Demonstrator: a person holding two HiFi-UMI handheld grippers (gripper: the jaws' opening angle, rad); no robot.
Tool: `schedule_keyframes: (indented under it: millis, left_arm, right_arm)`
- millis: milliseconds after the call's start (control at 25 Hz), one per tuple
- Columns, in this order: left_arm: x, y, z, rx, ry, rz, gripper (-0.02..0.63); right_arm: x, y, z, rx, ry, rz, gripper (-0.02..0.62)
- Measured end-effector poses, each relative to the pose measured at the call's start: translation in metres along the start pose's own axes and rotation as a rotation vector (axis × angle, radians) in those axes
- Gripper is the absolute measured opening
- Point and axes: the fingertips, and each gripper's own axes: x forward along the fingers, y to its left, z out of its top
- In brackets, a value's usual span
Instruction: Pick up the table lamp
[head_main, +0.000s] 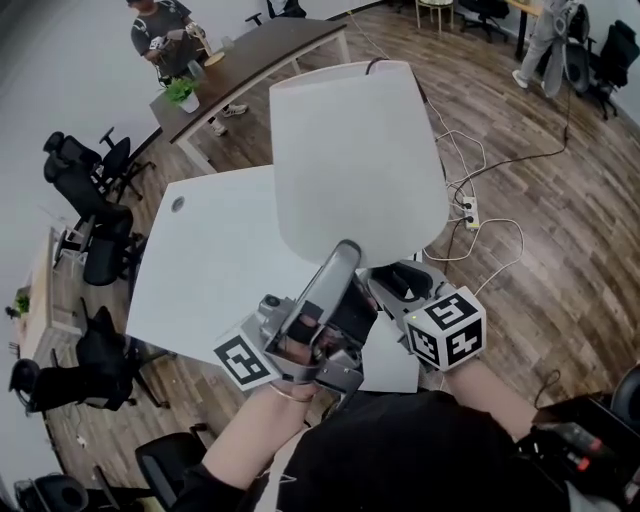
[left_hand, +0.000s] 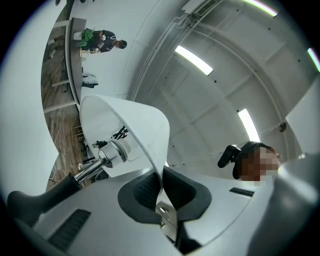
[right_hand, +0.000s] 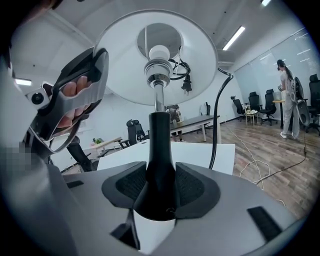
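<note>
The table lamp has a white cone shade (head_main: 360, 160), a chrome socket (left_hand: 112, 152) and a black stem (right_hand: 159, 150). It hangs tilted in the air over the white table (head_main: 210, 270). My left gripper (head_main: 340, 262) is shut on the shade's lower rim. In the left gripper view the thin shade edge (left_hand: 150, 145) runs down between the left gripper (left_hand: 161, 189) pads. My right gripper (head_main: 400, 285) is shut on the black stem, which fills the gap of the right gripper (right_hand: 160, 192). The bulb (right_hand: 159, 52) and the cord with its plug (right_hand: 187, 82) show under the shade (right_hand: 200, 65).
A brown desk (head_main: 260, 50) with a potted plant stands behind the table, and a person (head_main: 165, 30) stands by it. Black office chairs (head_main: 95, 200) line the left side. A power strip (head_main: 468, 212) and loose cables lie on the wooden floor at right.
</note>
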Motion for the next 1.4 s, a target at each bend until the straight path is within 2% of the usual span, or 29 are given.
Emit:
schedule_keyframes:
  millis: [400,680,960,1120,1400]
  left_arm:
    - [0.004,-0.077,-0.089,0.081,-0.078,-0.014,0.018]
    - [-0.008,-0.116,-0.133,0.135,-0.079,-0.01,0.018]
    - [-0.022,-0.137,-0.134,0.162,-0.105,-0.011,0.018]
    - [-0.026,-0.147,-0.129,0.139,-0.131,-0.023,0.018]
    - [-0.048,-0.167,-0.115,0.123,-0.103,-0.056,0.018]
  right_arm:
    - [-0.1,0.02,-0.021,-0.069,-0.002,0.101,0.195]
    - [-0.139,0.04,-0.037,-0.09,-0.012,0.155,0.198]
    - [-0.149,0.065,-0.037,-0.112,-0.017,0.192,0.198]
    - [-0.153,0.072,-0.036,-0.123,-0.011,0.184,0.199]
    - [-0.15,0.103,-0.034,-0.126,-0.019,0.164,0.199]
